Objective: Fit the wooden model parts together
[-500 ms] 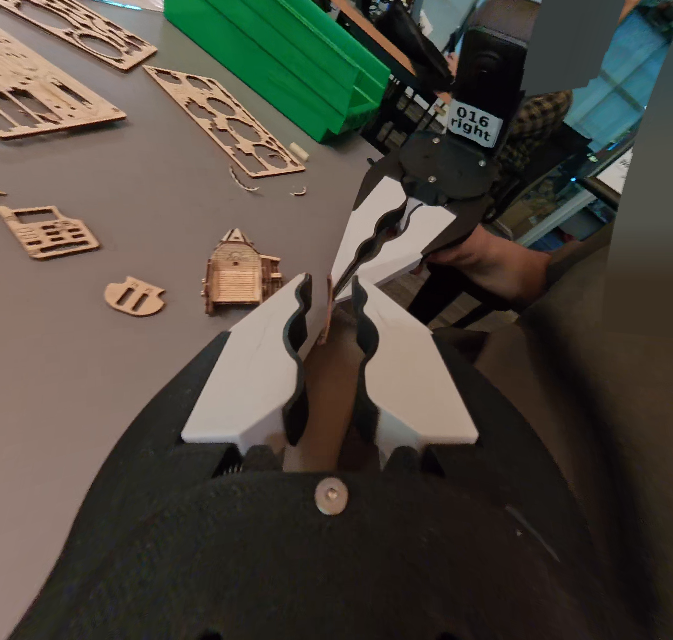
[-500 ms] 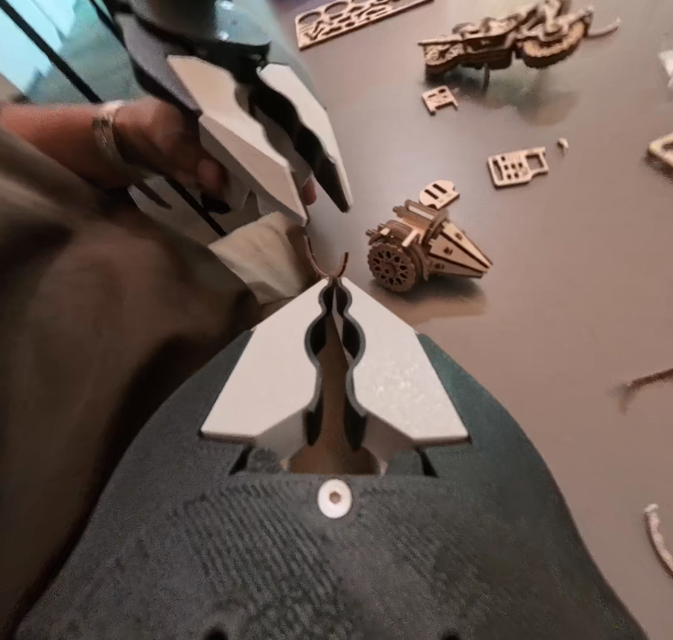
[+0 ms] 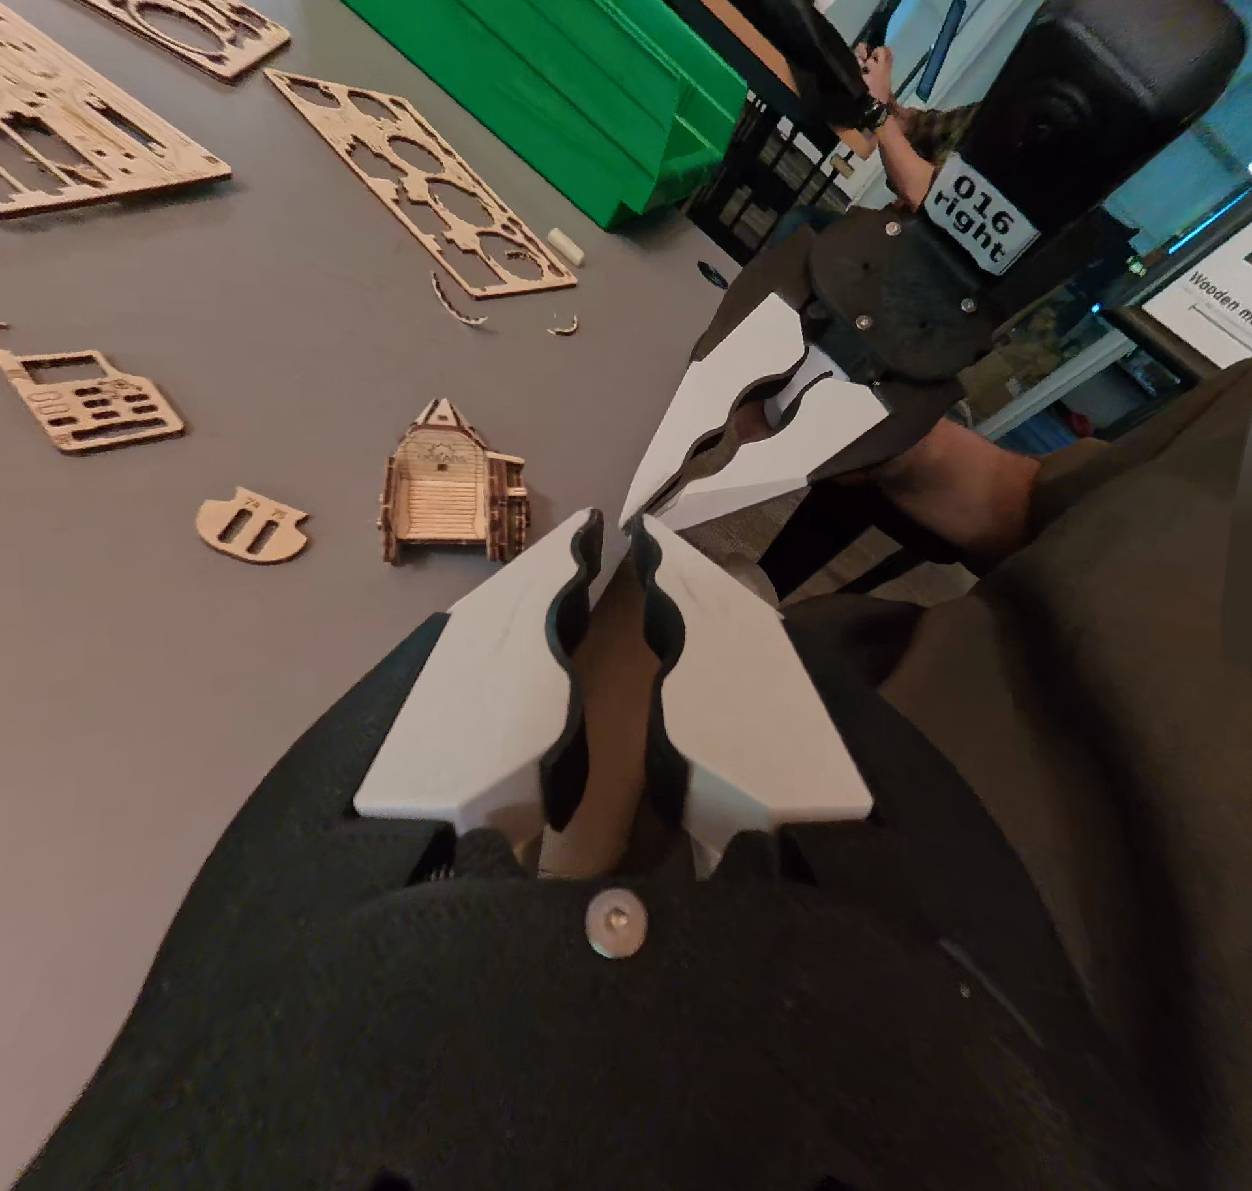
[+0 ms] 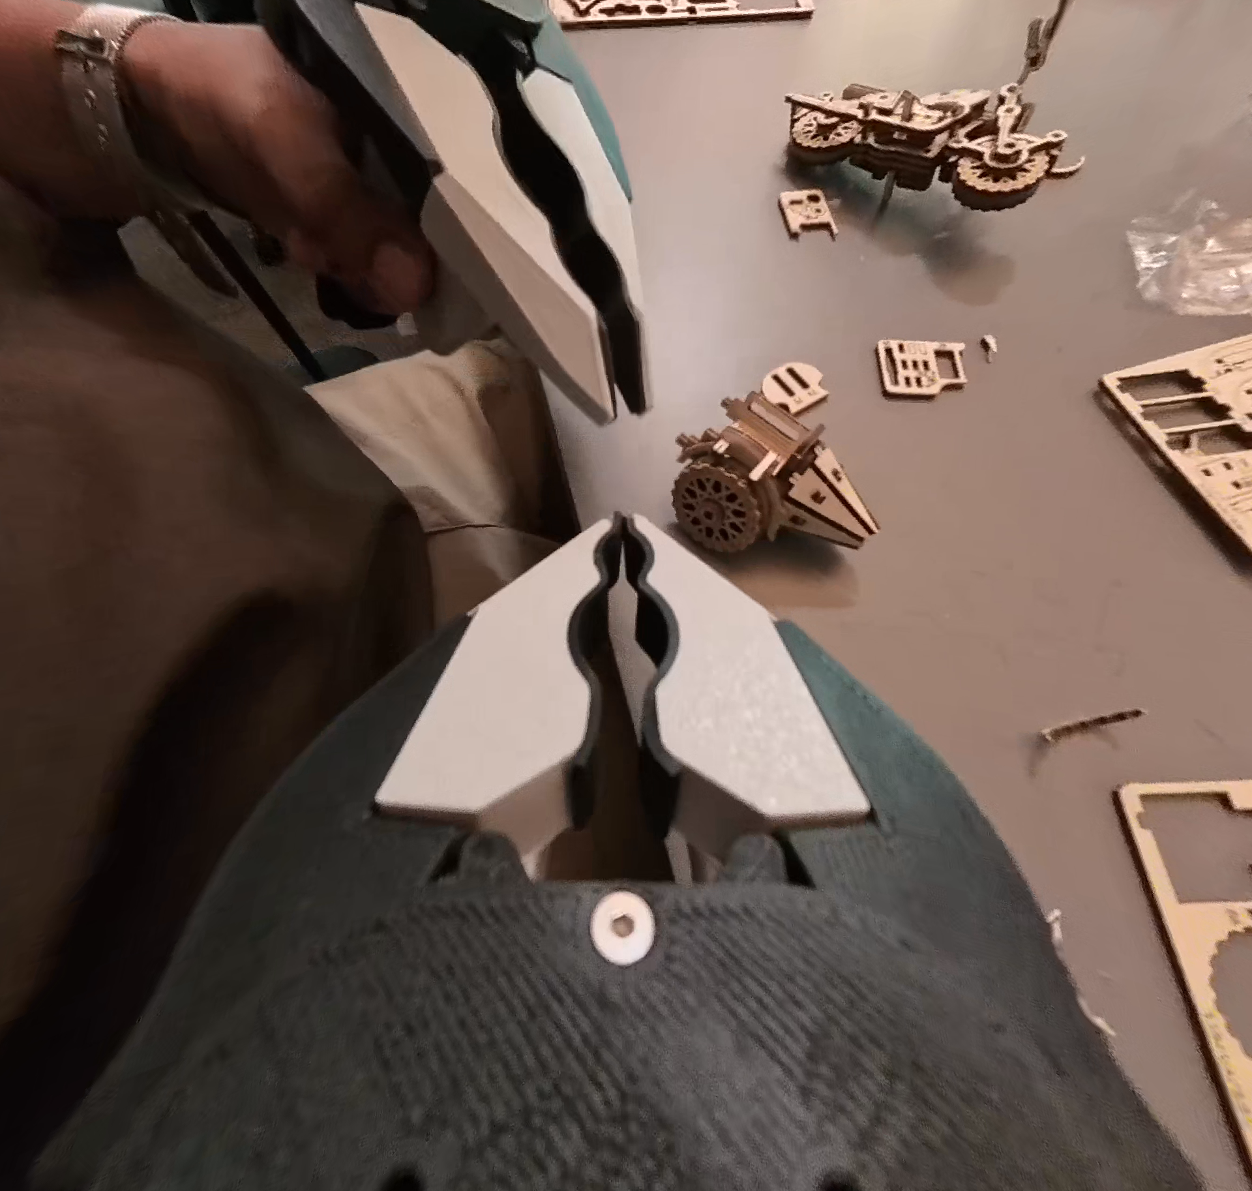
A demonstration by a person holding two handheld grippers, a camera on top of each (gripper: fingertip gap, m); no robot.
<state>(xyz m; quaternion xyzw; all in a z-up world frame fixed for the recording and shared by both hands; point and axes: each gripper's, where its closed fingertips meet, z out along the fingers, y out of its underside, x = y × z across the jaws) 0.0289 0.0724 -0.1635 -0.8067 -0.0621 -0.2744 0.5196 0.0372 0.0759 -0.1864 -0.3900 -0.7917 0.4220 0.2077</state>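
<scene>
Since half a second ago my left gripper has narrowed its jaws from a wide gap to a thin slit. The brown curved sliver that poked from my right gripper no longer shows. The right jaws are pressed together at the tips, and I cannot tell if anything is still pinched there.

The small half-built wooden model with a spoked wheel and pointed nose lies on its side on the dark grey table, just right of centre in the right wrist view. In the left wrist view it lies left of my tips, showing its slatted top.

Only the left wrist view shows the green plastic bin at upper centre and the punched-out plywood sheet beside it. Only the right wrist view shows the finished wooden motorcycle model and the clear plastic bag at upper right.

My left hand grips its handle at upper left, strap on the wrist, with the tool pointing down and to the right. Both grippers hang off the table's edge, tips near each other.
</scene>
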